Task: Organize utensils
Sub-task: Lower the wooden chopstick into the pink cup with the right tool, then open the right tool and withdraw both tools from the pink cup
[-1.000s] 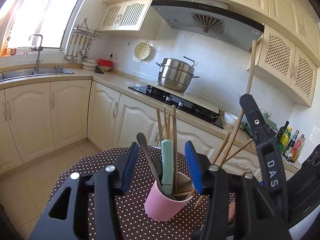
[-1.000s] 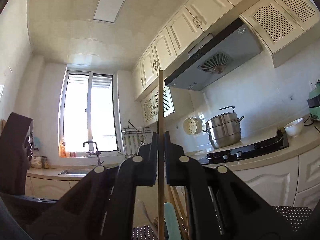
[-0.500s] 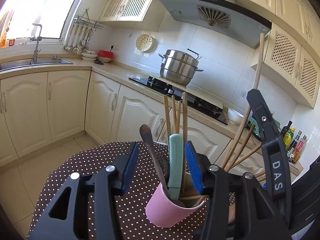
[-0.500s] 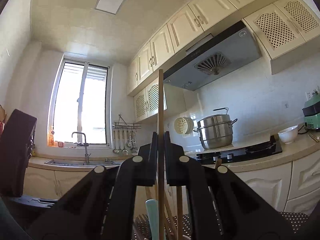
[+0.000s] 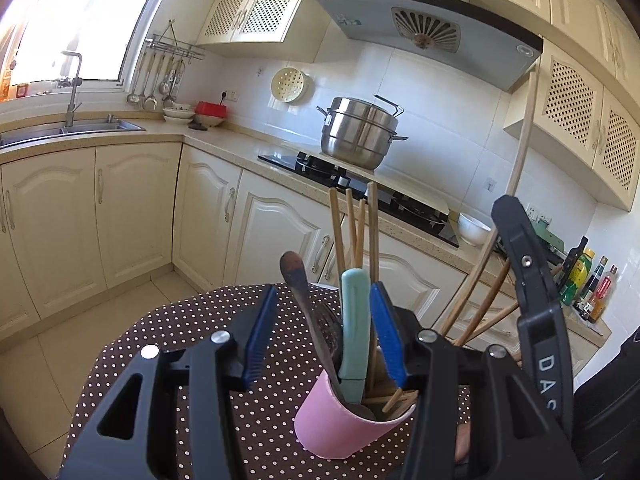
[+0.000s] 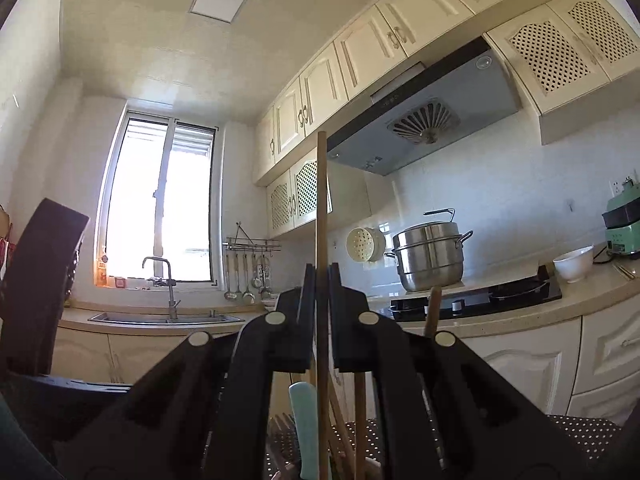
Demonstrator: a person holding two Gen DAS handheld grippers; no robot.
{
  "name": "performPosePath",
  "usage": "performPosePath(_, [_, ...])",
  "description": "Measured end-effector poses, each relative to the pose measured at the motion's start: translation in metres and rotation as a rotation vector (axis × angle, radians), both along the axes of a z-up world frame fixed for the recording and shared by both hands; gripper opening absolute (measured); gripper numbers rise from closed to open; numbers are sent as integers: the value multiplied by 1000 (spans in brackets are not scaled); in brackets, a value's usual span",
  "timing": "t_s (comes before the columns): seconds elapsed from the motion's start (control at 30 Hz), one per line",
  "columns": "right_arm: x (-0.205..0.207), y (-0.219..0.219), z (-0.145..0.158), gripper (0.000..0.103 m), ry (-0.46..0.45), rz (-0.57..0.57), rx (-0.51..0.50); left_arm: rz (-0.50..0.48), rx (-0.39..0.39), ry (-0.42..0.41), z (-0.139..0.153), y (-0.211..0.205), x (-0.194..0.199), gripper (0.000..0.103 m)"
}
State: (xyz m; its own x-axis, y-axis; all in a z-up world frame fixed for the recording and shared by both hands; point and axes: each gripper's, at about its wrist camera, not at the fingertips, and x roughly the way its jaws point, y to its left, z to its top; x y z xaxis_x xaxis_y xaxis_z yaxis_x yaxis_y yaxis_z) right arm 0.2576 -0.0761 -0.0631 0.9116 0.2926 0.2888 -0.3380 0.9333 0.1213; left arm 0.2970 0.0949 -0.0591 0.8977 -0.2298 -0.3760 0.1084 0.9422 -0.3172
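Only the left view shows the pink cup (image 5: 352,420) between the wide-open left tool (image 5: 322,336); the right tool (image 6: 322,316) pinches one upright wooden chopstick (image 6: 321,200) (pale, straight).

A round table (image 5: 168,340) covered in a brown cloth with white polka dots carries a pink cup (image 5: 344,424) that stands on it near the right side of the left wrist view, tilted in the frame and filled with wooden and mint-handled utensils.
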Motion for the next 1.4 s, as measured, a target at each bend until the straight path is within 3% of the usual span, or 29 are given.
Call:
performPosePath(0.1, [-2, 0, 1, 8, 11, 0, -3, 0, -4, 0, 0, 1, -2, 48])
performPosePath(0.17, [-3, 1, 3, 21, 20, -11, -12, 1, -5, 1, 0, 2, -3, 48])
performPosePath(0.33, [-12, -3, 6, 34, 29, -19, -24, 5, -6, 5, 2, 2, -7, 50])
performPosePath(0.4, [-17, -5, 9, 45, 25, -26, -19, 8, -2, 0, 4, 1, -11, 51])
performPosePath(0.87, [-80, -26, 32, 49, 53, -154, -139, -11, 37, -39, 25, -24, -70, 60])
performPosePath(1.4, [-149, -71, 38, 61, 262, -187, -140, 10, 121, -117, 40, -67, -162, 71])
